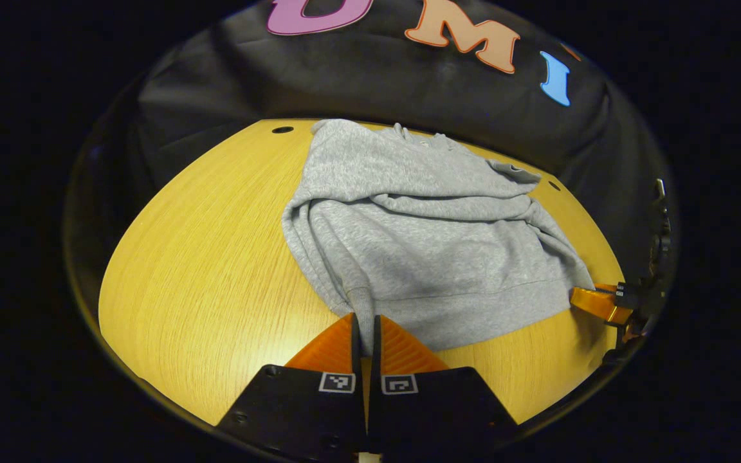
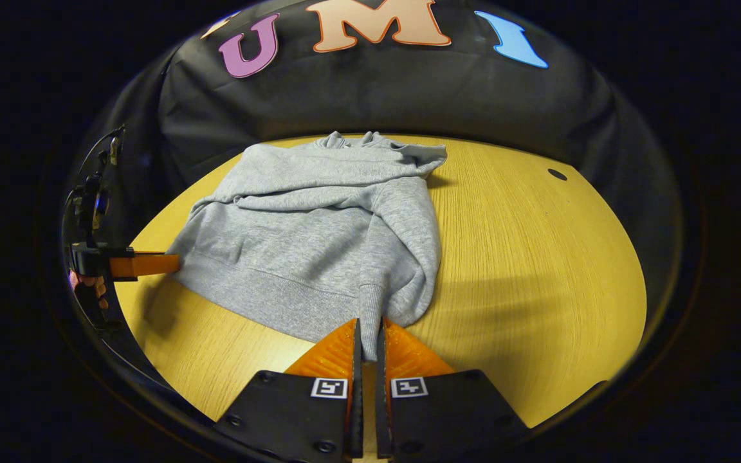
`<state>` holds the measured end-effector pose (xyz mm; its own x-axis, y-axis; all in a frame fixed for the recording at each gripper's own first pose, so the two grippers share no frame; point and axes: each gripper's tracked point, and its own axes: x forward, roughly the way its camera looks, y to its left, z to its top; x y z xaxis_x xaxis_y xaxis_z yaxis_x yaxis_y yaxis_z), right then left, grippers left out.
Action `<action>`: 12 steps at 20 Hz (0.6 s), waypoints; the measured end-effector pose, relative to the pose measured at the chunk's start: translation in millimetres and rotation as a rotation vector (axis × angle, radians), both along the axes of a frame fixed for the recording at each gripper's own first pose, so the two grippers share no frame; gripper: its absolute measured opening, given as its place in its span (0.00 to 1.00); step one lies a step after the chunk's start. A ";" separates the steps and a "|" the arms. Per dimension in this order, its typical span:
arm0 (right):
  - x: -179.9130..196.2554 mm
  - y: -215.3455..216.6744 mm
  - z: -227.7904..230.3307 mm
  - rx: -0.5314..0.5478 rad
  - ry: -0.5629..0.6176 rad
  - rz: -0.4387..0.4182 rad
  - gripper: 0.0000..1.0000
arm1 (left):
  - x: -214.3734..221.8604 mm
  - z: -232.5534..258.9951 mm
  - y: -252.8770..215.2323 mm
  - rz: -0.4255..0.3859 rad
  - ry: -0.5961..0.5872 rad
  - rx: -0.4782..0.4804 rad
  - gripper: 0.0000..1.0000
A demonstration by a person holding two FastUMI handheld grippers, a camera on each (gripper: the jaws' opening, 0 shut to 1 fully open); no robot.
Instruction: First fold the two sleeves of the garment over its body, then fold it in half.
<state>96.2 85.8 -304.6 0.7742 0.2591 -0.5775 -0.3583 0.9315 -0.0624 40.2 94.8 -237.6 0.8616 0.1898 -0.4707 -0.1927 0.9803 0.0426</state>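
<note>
The left tongs (image 1: 365,331) are pinched nearly closed on the hem at the near left corner of the grey hoodie (image 1: 422,231). The right tongs (image 2: 368,337) grip the near right corner of the hem the same way, fingers pressed on the cloth. The hoodie lies on the worktop (image 1: 203,270), sleeves folded across its body, its hood end at the far edge. Bare wood lies open to left and right.

Soft matt fleece-knit sweatshirt (image 1: 422,251), ribbed hem, smooth satin wood-grain table (image 1: 210,270)
</note>
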 end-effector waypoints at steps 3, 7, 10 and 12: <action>-1.0 -1.0 8.9 0.035 0.002 -0.007 0.10 | 0.4 2.2 -1.2 0.027 -0.022 -0.076 0.00; 1.0 1.3 27.5 0.094 -0.005 -0.022 0.10 | -0.5 24.5 -6.6 0.032 -0.078 -0.187 0.00; 8.5 7.3 44.3 0.116 -0.030 -0.026 0.10 | 4.4 42.2 -10.2 0.026 -0.104 -0.237 0.00; 16.4 8.9 58.2 0.128 -0.051 -0.029 0.10 | 10.6 57.6 -11.2 0.015 -0.127 -0.243 0.00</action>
